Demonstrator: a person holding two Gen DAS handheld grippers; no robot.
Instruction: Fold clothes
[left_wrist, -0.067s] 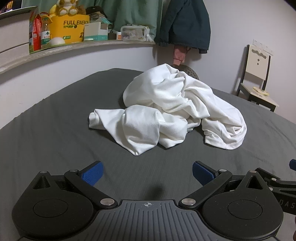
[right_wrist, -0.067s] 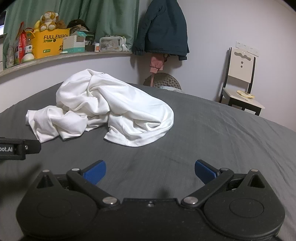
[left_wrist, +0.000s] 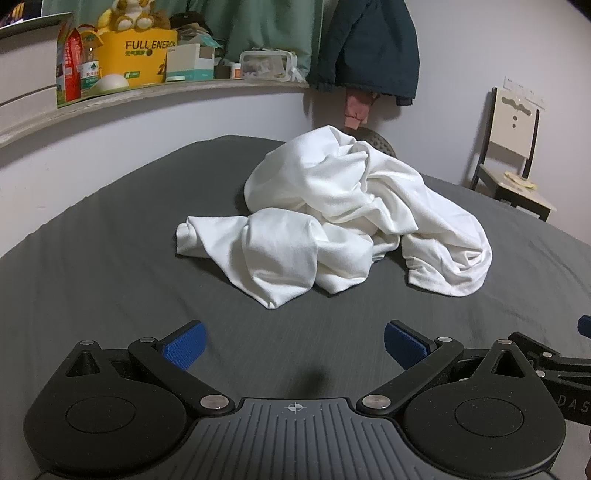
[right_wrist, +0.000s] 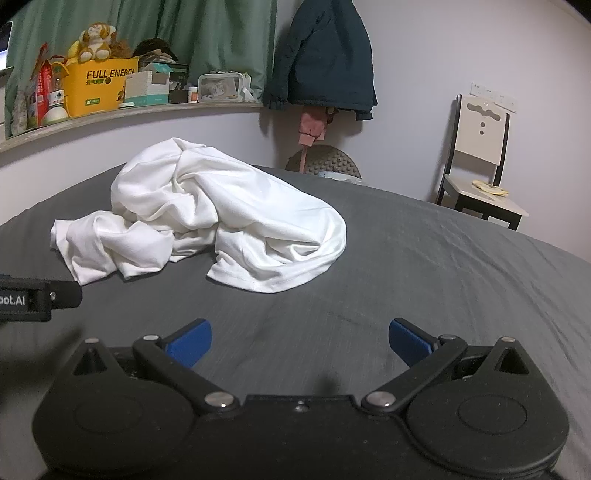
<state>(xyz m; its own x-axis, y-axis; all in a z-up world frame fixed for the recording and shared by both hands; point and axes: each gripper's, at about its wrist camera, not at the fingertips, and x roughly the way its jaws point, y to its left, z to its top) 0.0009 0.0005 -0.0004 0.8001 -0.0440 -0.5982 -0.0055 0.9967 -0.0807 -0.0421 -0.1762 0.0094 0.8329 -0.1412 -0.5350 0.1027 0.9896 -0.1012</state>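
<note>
Behind the bed (left_wrist: 92, 277) a cluttered shelf (left_wrist: 147, 92) runs along the wall, a dark jacket (left_wrist: 369, 48) hangs beside it, and a chair (left_wrist: 513, 155) stands off to the right; none of that matters to you yet. What matters is the white shirt (left_wrist: 332, 221), dumped in a crumpled heap on the grey sheet, well ahead of both tools. It lies bunched up with one rolled end trailing toward your left and a hemmed edge (right_wrist: 273, 284) curling toward your right, so no sleeve or collar can be made out for certain.

Your left gripper (left_wrist: 293, 343) sits low over the bare sheet with its jaws spread as wide as they go and nothing between them. Your right gripper (right_wrist: 299, 341) is the same: fully released, empty, short of the cloth. They are side by side, each showing at the edge of the other's view, which probably suits a two-handed start, one tool to each side of the heap.

Folding has not begun, by the look of it. You will likely need to spread the shirt flat first. The hem on your right looks the easiest edge to pinch; the rolled end on the left may hide several layers, so a grab there could lift a whole wad instead of one ply.
</note>
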